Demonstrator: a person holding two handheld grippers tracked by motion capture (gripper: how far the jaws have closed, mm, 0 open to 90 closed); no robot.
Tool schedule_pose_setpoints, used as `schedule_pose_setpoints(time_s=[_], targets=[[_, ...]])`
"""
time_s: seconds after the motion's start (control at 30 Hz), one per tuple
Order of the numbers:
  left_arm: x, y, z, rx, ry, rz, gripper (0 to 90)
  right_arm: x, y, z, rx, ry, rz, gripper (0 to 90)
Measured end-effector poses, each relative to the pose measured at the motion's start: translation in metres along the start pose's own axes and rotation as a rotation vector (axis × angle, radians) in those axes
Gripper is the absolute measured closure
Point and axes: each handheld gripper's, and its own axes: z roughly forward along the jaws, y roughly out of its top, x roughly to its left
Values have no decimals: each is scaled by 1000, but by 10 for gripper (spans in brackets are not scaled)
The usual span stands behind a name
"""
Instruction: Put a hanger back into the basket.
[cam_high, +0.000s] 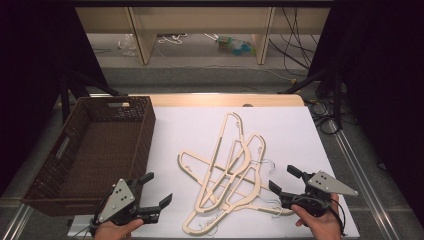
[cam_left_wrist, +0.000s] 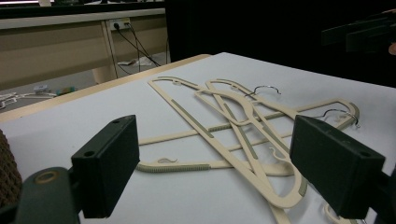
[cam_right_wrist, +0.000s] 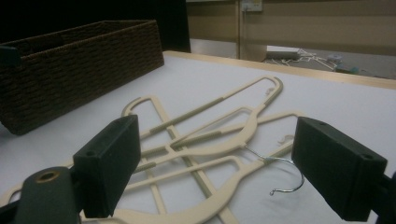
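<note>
Cream hangers (cam_high: 227, 175) lay tangled mid-counter beside a brown basket (cam_high: 95, 150). Left gripper (cam_high: 152, 192) and right gripper (cam_high: 282, 179) hovered near them, fingers wide open, empty; gripping one hanger likely came next

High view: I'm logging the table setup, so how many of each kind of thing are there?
Hangers: 3, as best the tangle shows
Basket: 1
Grippers: 2, left gripper and right gripper
Total: 6
</note>
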Motion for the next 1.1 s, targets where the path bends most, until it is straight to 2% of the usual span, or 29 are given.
schedule_pose_setpoints(time_s=[0.1, 0.13, 0.17, 0.27, 0.33, 0.4, 0.43, 0.5, 0.57, 0.6, 0.67, 0.73, 0.83, 0.87, 0.9, 1.0, 1.03, 1.1], targets=[[0, 0, 0, -1, -3, 6, 160, -1, 0, 1, -7, -6, 6, 166], [1, 0, 0, -1, -3, 7, 160, -1, 0, 0, 3, 8, 20, 167], [0, 0, 0, 0, -3, 6, 160, -1, -1, 1, 5, -6, 19, 168], [0, 0, 0, 2, -3, 7, 160, -2, 0, 1, -8, 23, 36, 229], [0, 0, 1, 3, -5, 14, 160, -1, -1, 2, -7, 19, 51, 223], [0, 0, 1, 6, -3, 8, 160, -2, 0, 3, 3, 13, 32, 209], [-1, 0, 1, 6, -5, 9, 160, -2, -1, 4, 8, 17, 50, 207], [-1, 0, 1, 6, -5, 6, 160, -3, -1, 6, 14, 19, 57, 200], [-1, -1, 2, 9, -1, 10, 160, -6, 1, 11, 52, 17, 57, 195], [-1, -1, 2, 9, -1, 10, 160, -9, 2, 14, 53, 11, 61, 195], [-2, -1, 3, 6, -5, -3, 160, -14, 5, 19, 80, 8, 92, 225], [-3, -1, 4, 14, -6, 3, 161, -23, 6, 25, 98, -9, 122, 260], [-3, -1, 4, 18, -10, 15, 160, -39, 8, 35, 120, -33, 224, 315], [-4, -1, 4, 18, -10, 15, 160, -45, 7, 40, 116, -45, 238, 320], [-4, -1, 4, 19, -10, 12, 161, -50, 8, 42, 134, -48, 274, 328], [-4, -1, 4, 19, -8, -1, 161, -59, 7, 49, 169, -65, 294, 349], [-4, -1, 4, 20, -8, -2, 161, -65, 4, 55, 202, -73, 333, 370], [-4, -1, 5, 20, -8, -4, 161, -68, 3, 57, 212, -73, 339, 380]])
